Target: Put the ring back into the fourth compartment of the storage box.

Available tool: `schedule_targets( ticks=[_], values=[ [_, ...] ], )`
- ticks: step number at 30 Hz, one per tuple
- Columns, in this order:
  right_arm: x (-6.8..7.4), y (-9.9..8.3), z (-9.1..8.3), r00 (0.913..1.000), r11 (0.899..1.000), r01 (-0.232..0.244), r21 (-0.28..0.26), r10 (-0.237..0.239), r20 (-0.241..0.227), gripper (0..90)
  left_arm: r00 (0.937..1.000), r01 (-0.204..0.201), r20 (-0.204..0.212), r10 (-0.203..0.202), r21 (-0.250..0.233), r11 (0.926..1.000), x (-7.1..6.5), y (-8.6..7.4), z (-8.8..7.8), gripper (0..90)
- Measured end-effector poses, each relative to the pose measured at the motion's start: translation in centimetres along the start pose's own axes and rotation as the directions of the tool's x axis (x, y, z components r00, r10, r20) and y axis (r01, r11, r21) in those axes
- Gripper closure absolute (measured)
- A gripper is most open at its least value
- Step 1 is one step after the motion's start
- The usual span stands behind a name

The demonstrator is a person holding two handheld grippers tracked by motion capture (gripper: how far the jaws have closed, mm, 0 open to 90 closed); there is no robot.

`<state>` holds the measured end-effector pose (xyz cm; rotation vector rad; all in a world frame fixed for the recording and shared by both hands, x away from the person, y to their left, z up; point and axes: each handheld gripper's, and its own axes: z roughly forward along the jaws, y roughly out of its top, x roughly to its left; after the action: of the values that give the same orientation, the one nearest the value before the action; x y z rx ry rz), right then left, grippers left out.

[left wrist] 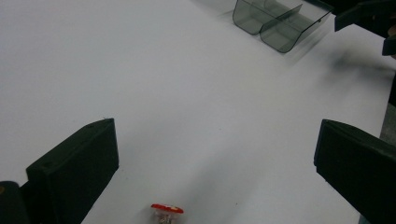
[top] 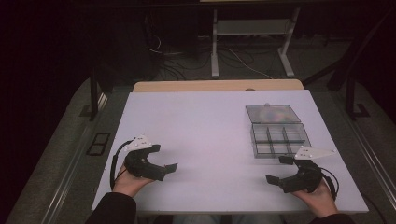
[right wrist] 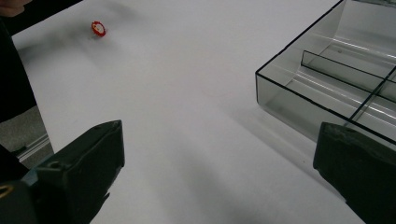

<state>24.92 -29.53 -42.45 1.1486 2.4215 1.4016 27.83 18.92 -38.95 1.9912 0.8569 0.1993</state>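
Observation:
A clear plastic compartment box [top: 279,140] lies open on the right of the white table [top: 205,126], its lid [top: 273,113] folded back behind it. In the left gripper view a small red-topped piece [left wrist: 166,208] lies on the table just before and between the jaws. The right gripper view shows the same red piece [right wrist: 98,28] far off. My left gripper [top: 163,157] rests near the front left edge, open and holding nothing. My right gripper [top: 278,169] sits open at the front right, just short of the box [right wrist: 336,79].
The table's front edge runs close behind both hands. A wooden tabletop [top: 217,86] pokes out behind the white board. Beyond it stand white desk legs [top: 215,46] and cables on a dark floor. Bare white surface spreads between the grippers.

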Motion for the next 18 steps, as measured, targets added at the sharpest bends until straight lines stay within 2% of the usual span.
schedule_targets(
  ticks=[11, 18],
  values=[
    [0.0, 0.0, 0.0, 1.0000, 1.000, 0.003, 0.006, -0.003, 0.000, 1.4, 0.9998, 0.005, -0.017, -0.004, 0.053, 0.9986, 1.0, -0.5, 0.3, 0.0],
    [0.1, 0.0, 0.1, 1.0000, 1.000, 0.003, 0.012, -0.003, -0.001, 1.4, 0.9999, 0.001, -0.015, 0.000, 0.102, 0.9948, 1.4, -0.8, 0.9, 0.0]
  ],
)
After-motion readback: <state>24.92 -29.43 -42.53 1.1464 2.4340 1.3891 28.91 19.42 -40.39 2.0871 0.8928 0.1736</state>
